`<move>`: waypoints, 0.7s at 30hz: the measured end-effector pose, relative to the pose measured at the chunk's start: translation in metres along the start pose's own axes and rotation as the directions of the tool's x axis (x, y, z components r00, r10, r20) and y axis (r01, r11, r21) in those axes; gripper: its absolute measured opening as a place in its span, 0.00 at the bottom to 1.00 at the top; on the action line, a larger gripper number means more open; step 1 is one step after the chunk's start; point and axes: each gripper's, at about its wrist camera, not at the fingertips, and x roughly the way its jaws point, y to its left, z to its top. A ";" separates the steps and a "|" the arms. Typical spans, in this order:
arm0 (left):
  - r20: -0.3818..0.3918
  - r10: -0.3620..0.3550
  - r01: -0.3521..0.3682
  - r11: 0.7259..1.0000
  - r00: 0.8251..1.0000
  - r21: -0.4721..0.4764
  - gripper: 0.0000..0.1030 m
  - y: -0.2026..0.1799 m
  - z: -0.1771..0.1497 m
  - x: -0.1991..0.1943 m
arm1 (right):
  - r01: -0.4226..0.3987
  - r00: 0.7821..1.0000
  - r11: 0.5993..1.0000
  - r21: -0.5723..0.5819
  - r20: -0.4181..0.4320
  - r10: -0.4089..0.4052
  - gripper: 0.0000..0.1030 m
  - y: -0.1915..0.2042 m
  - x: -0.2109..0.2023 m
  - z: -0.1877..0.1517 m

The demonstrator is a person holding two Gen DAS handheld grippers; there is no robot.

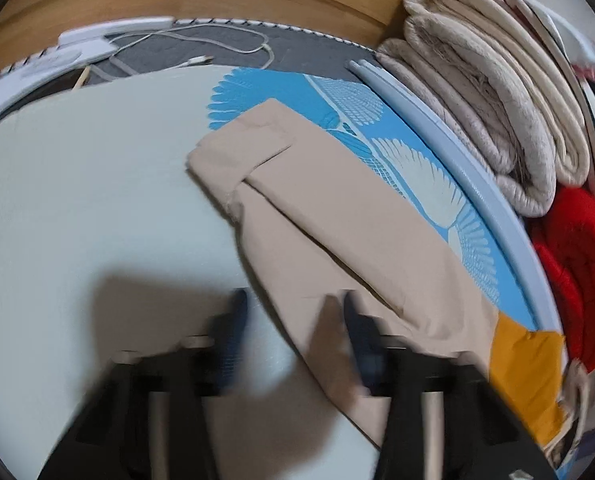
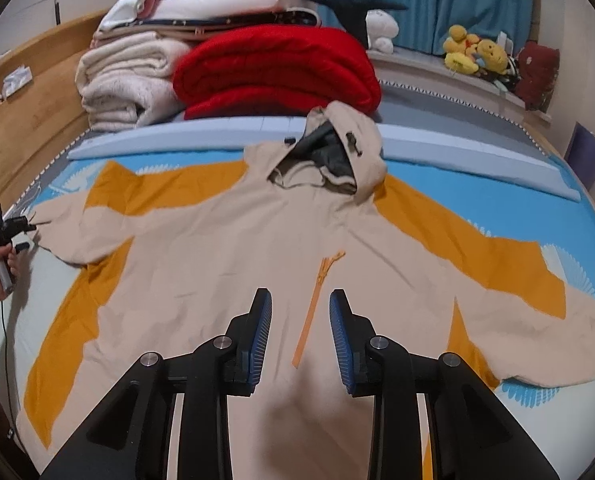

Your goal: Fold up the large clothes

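I see the jacket (image 2: 233, 264) spread flat across mid-frame on the bed (image 2: 497, 204). My right gripper (image 2: 300, 336) hangs over its chest, jaws wide, empty. My left gripper (image 1: 293, 332) gapes empty at the sleeve (image 1: 329, 216), right of centre.

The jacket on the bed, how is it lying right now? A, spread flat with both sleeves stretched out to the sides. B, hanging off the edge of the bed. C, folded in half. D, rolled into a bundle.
A: in the right wrist view the jacket lies open and flat on the bed, a sleeve reaching out to each side and the hood at the top.
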 end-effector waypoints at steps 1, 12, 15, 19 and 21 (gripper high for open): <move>-0.015 0.006 -0.006 1.000 1.000 0.008 0.01 -0.002 0.000 0.002 | -0.011 1.000 1.000 0.012 -0.014 0.011 0.31 -0.001 0.004 0.000; 0.313 -0.090 -0.024 0.939 0.946 0.342 0.00 -0.170 -0.008 -0.159 | 0.038 0.999 0.995 0.094 -0.009 -0.038 0.14 -0.023 0.002 0.009; 0.279 -0.256 0.077 0.848 0.925 0.524 0.00 -0.248 -0.062 -0.206 | 0.032 0.999 0.986 0.164 -0.017 -0.030 0.15 -0.038 0.001 0.015; 0.072 -0.468 0.280 0.637 0.881 0.719 0.00 -0.339 -0.182 -0.259 | 0.005 1.000 0.975 0.224 -0.015 -0.001 0.16 -0.050 -0.004 0.019; -0.084 -0.524 0.397 0.520 0.847 0.756 0.00 -0.370 -0.249 -0.273 | 0.006 1.000 0.972 0.233 -0.008 -0.004 0.19 -0.054 -0.009 0.020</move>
